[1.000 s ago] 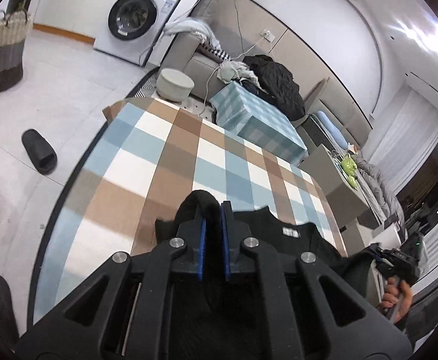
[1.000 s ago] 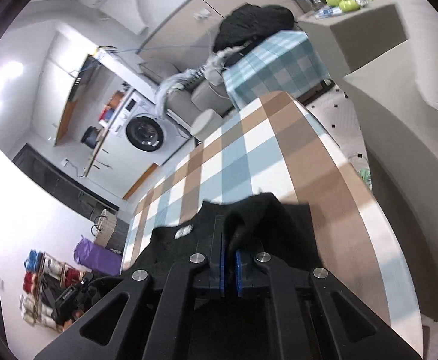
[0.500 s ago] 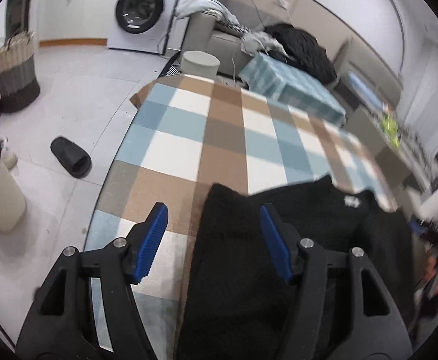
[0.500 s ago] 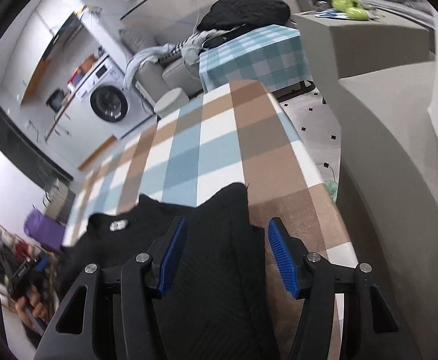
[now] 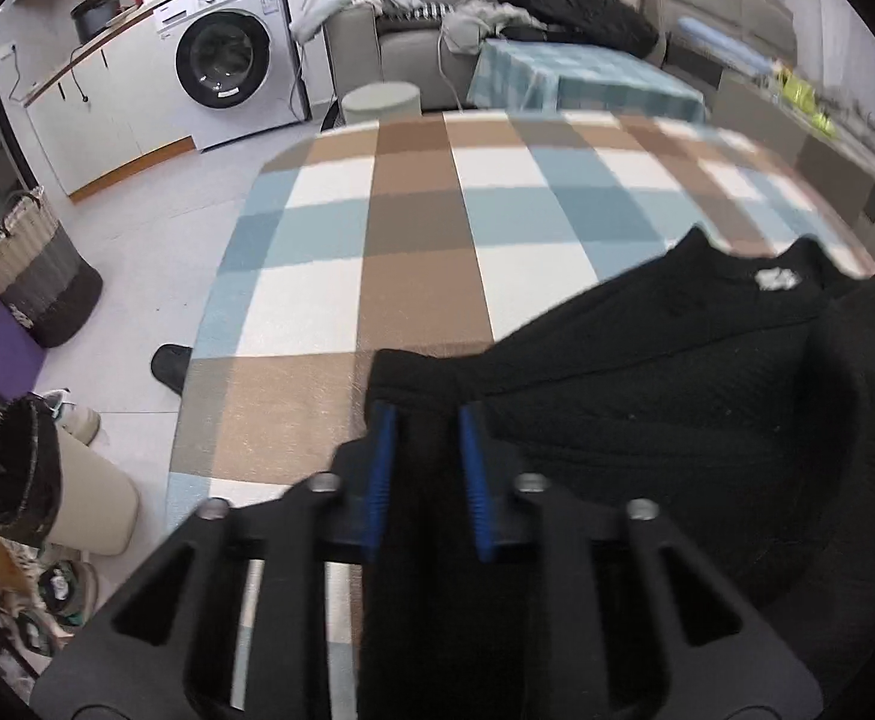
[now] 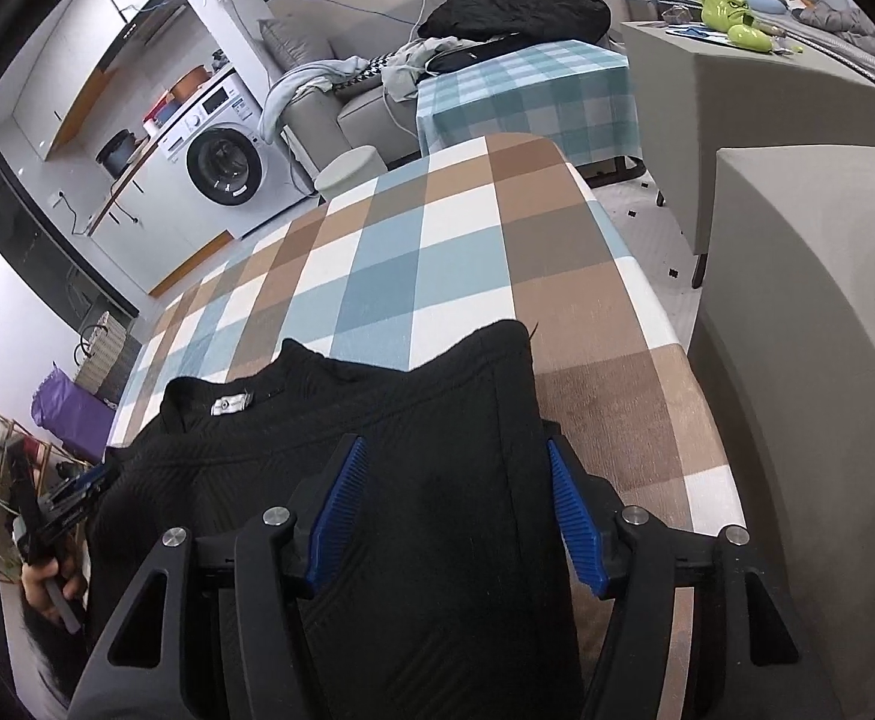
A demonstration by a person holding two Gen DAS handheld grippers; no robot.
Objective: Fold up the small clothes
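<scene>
We see a black sweater (image 6: 437,420) lying flat on the checked tablecloth (image 6: 413,252), at the near end of the table and toward its right side. Its neckline, with a small pale label (image 6: 230,404) inside the collar, faces the far end of the table, so its body runs from near to far. Both sleeves look folded in over the body: in the right wrist view a sleeve forms a long strip running near to far, its squared end close to the right shoulder.

Our right gripper (image 6: 458,510) hovers over that sleeve strip with its blue-padded tongs spread wide, one pad on each side of the strip and nothing held between them.

Our left gripper (image 5: 422,477) sits at the left edge of the sweater. Its tongs stand only a narrow way apart, with black fabric lying in the gap between the blue pads; we cannot tell whether the pads are actually pinching the cloth or merely straddling it.

In the right wrist view the left hand (image 6: 47,585) shows at the near left, wrapped around its gripper handle.

Beyond the table stand a washing machine (image 5: 230,48), a round grey stool (image 5: 380,102) and a smaller table under a teal checked cloth (image 6: 527,96). A woven basket (image 5: 35,270) sits on the floor to the left.
</scene>
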